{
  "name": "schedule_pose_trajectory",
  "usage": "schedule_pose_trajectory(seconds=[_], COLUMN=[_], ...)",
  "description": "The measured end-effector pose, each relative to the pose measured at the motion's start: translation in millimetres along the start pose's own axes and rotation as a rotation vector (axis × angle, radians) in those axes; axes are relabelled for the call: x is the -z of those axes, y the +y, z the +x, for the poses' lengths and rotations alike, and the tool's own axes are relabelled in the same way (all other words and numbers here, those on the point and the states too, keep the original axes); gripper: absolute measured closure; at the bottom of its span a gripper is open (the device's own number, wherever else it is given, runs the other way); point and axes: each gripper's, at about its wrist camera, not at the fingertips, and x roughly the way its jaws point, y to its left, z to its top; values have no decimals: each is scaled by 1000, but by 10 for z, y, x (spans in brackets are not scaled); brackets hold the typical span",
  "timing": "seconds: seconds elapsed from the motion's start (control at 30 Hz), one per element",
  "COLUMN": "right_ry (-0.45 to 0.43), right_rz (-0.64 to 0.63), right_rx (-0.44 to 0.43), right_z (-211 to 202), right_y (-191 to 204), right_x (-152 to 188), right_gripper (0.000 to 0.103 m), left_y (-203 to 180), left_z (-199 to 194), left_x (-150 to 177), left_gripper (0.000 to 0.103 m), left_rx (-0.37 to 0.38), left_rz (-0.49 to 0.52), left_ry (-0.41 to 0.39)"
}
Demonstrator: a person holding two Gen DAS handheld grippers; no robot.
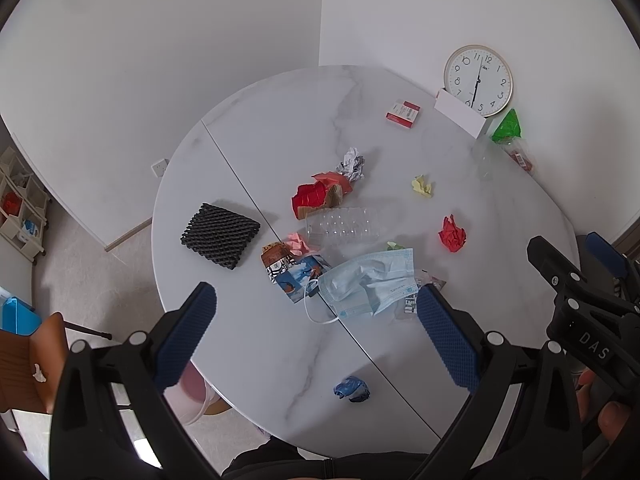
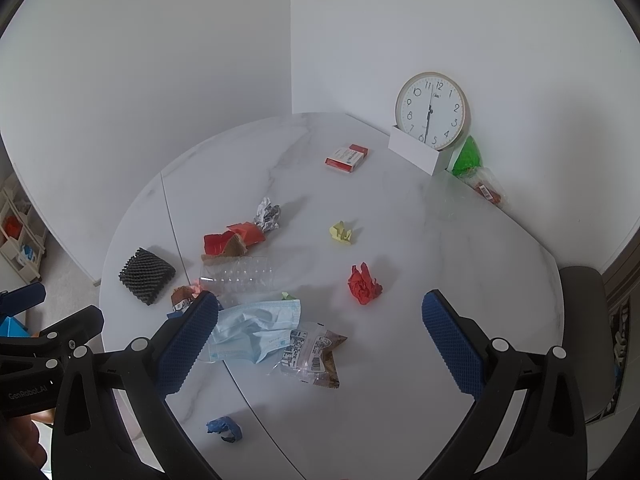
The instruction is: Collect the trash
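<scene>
Trash lies scattered on a round marble table (image 1: 256, 344). A blue face mask (image 1: 368, 282) (image 2: 256, 330) lies in the middle, beside a clear plastic bottle (image 1: 342, 226) (image 2: 238, 276) and a torn red carton (image 1: 316, 196) (image 2: 234, 240). A crumpled red paper (image 1: 453, 234) (image 2: 363, 283), a yellow paper ball (image 1: 423, 186) (image 2: 342, 233), a foil wad (image 1: 352, 164) (image 2: 268, 214), a blue crumpled scrap (image 1: 352, 389) (image 2: 224, 429) and a clear snack wrapper (image 2: 312, 354) lie around. My left gripper (image 1: 316, 334) and right gripper (image 2: 320, 340) both hover open above the table, holding nothing.
A black foam mesh pad (image 1: 220, 236) (image 2: 147, 276) lies at the left. A red and white box (image 1: 403, 114) (image 2: 346, 158), a wall clock (image 1: 478, 80) (image 2: 431, 111) in a white stand, and a green bag (image 1: 507, 126) (image 2: 467, 156) sit at the back. A chair (image 2: 584, 332) stands right.
</scene>
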Motion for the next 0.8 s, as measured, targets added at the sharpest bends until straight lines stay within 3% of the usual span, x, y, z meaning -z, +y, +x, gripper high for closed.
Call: schedule_pose_trajectory(seconds=[0.8], right_ry=[5], right_rz=[2], right_rx=[0], right_z=[-5], right_y=[16], right_x=[0], right_gripper=[2], left_y=[-4], left_z=[17], left_x=[1], left_gripper=[7], left_rx=[0], left_rz=[-1], left_ry=[4])
